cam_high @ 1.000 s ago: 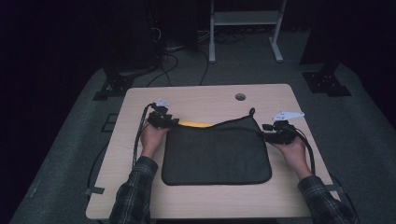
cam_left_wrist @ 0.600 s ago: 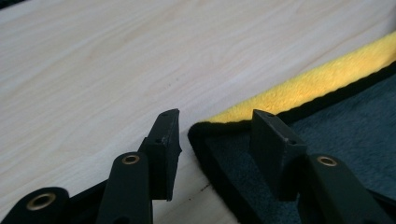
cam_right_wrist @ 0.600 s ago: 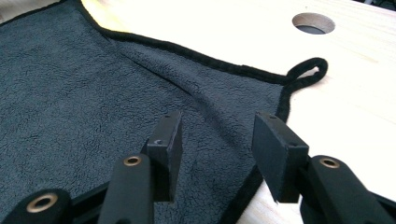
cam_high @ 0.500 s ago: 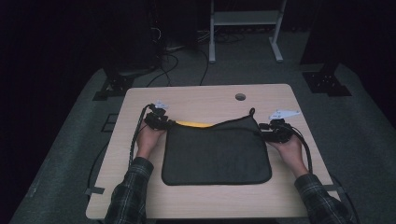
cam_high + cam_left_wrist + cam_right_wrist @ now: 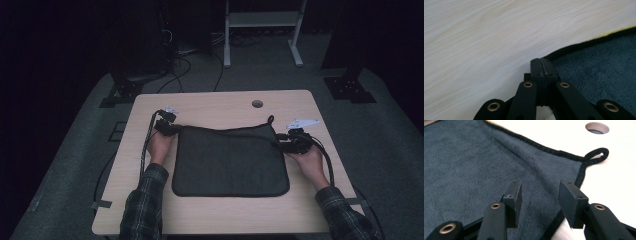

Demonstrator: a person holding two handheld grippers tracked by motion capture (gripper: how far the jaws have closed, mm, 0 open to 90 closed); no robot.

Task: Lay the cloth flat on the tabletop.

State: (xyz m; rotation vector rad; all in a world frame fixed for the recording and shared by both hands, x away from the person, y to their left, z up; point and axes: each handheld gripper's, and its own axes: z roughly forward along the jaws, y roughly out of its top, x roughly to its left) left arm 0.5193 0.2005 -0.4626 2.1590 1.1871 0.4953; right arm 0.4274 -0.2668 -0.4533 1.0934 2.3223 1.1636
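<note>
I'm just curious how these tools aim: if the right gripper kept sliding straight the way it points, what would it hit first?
Probably the dark towel. The right gripper has its jaws open over the towel's right edge, aimed across the cloth. The hanging loop lies off to one side. Depth is hard to judge.

Towel [image 5: 230,160] flat on table [image 5: 220,107]

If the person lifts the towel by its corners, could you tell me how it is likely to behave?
The towel would probably sag: it is thin cloth lying flat, and a fold rises near its loop. Its fluffy pile suggests little slipping. With the left gripper shut at its edge, the rest would likely hang or drag.
</note>
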